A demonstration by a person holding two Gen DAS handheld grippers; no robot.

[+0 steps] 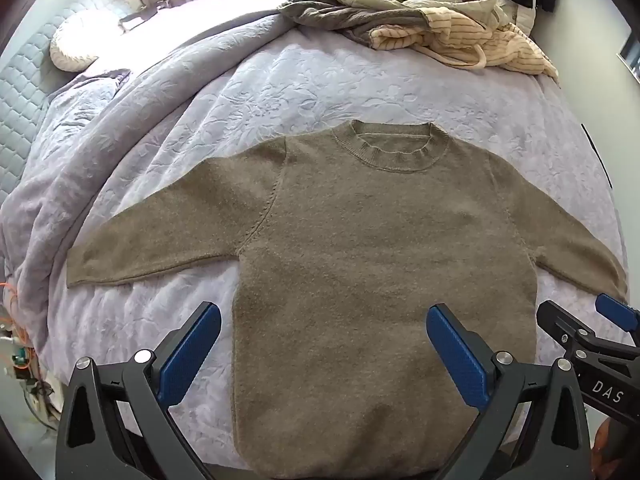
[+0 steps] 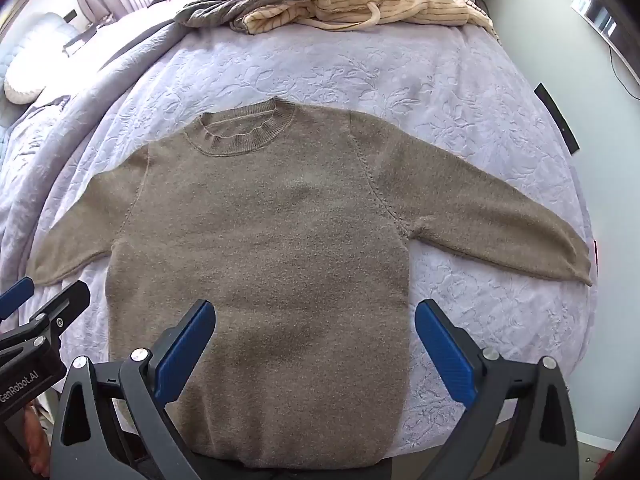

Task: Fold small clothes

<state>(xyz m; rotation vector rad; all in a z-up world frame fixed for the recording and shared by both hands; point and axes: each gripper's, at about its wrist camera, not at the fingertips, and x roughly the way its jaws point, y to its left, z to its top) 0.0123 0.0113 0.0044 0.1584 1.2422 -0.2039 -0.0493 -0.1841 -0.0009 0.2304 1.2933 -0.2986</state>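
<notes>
A small olive-brown knit sweater lies flat on the bed, front up, collar away from me, both sleeves spread out to the sides; it also shows in the right wrist view. My left gripper is open and empty, held above the sweater's lower left part near the hem. My right gripper is open and empty above the lower right part of the sweater. The right gripper also shows at the right edge of the left wrist view, and the left gripper at the left edge of the right wrist view.
The lavender quilted bedspread covers the bed. A pile of other clothes, cream striped and grey, lies at the far end. A bunched quilt and a white pillow are on the left. The bed's right edge drops to the floor.
</notes>
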